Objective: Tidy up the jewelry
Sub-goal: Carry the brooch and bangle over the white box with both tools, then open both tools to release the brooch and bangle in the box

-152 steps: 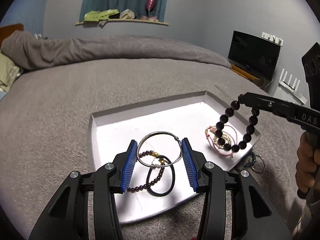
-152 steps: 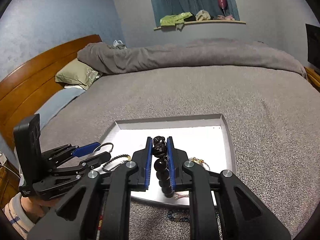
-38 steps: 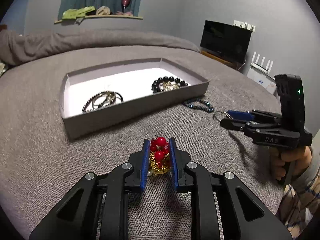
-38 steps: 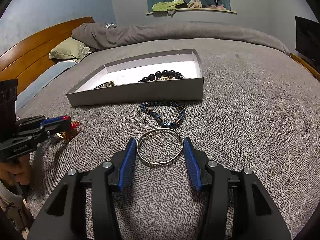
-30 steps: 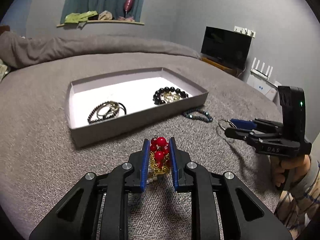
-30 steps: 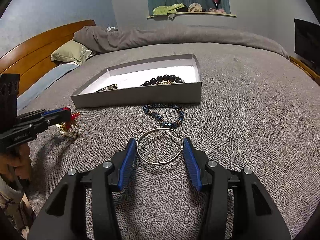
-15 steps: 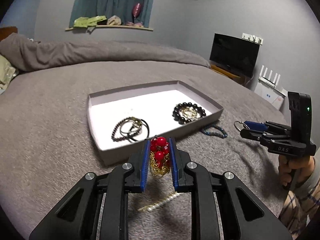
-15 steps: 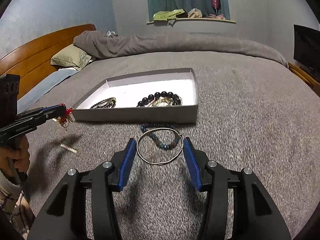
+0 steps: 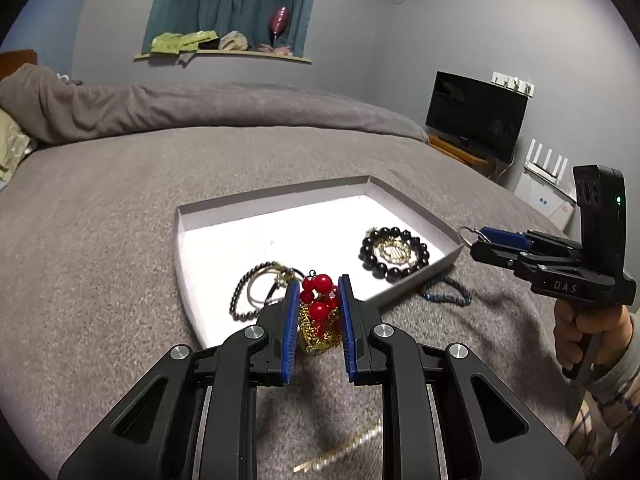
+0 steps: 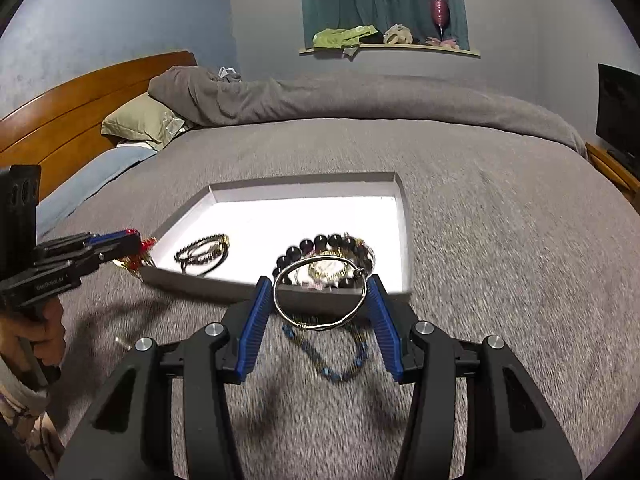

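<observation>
Two claws. Left claw (image 9: 319, 312) pinches one red-bead and gold-chain piece (image 9: 318, 314), held above the near wall of the tray (image 9: 276, 198). Right claw (image 10: 319, 314), set wide, grips one silver bangle (image 10: 319, 294) across its span, at the tray's 6 o'clock. One white tray on the bed (image 9: 100, 220); inside: one black bead bracelet (image 9: 394, 254) at 3 o'clock, one tangle of dark bands (image 9: 256, 286) at 7. Outside: one blue beaded bracelet (image 9: 444, 292), one pearl strand (image 9: 340, 450). Since half a second ago both claws sit higher and nearer the tray
</observation>
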Tool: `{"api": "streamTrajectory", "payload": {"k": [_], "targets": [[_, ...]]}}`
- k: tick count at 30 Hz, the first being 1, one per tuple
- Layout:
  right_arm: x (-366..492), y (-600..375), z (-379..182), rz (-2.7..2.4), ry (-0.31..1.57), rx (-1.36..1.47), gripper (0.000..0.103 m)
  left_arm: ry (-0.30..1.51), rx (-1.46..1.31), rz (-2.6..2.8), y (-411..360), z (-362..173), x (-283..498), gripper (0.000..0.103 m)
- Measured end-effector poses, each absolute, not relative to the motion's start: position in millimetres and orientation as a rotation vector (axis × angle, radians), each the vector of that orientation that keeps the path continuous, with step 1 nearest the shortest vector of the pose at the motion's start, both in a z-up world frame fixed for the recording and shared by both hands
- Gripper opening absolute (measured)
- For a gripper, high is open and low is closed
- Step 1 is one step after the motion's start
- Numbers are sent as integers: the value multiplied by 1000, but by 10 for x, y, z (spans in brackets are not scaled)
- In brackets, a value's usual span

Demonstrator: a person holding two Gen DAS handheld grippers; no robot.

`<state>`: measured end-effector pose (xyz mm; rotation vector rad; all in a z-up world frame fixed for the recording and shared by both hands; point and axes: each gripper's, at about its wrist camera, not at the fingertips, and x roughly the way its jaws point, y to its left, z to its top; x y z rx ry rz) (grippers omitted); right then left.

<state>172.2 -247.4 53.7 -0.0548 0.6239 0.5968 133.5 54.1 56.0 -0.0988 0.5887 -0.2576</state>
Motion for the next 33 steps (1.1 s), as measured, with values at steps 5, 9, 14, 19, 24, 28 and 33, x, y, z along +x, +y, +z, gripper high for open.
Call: {"api": "streamTrajectory", "payload": {"k": [5,9,14,19,24,28,33], "targets": [[1886,-2305,561,608,631,-56,49,596,-98,-255,500,558,1506,20],[2009,-2136,544,618,640,-63,49,612,-96,-252,459,509,1647,20],[2146,-1940,458,626,671,-72,49,642,-101,-255,366,396,1812,20],[2247,-1780,336,631,702,-111,49,670,-99,-261,273,286,1944,20],[2297,-1699,244,642,736,-136,49,718,-93,-256,234,160,2055,20],[2309,-1672,203,648,752,-149,49,735,-104,-252,248,136,2077,20],[2298,-1658,188,652,756,-145,49,723,-91,-247,255,171,2027,25]]}}
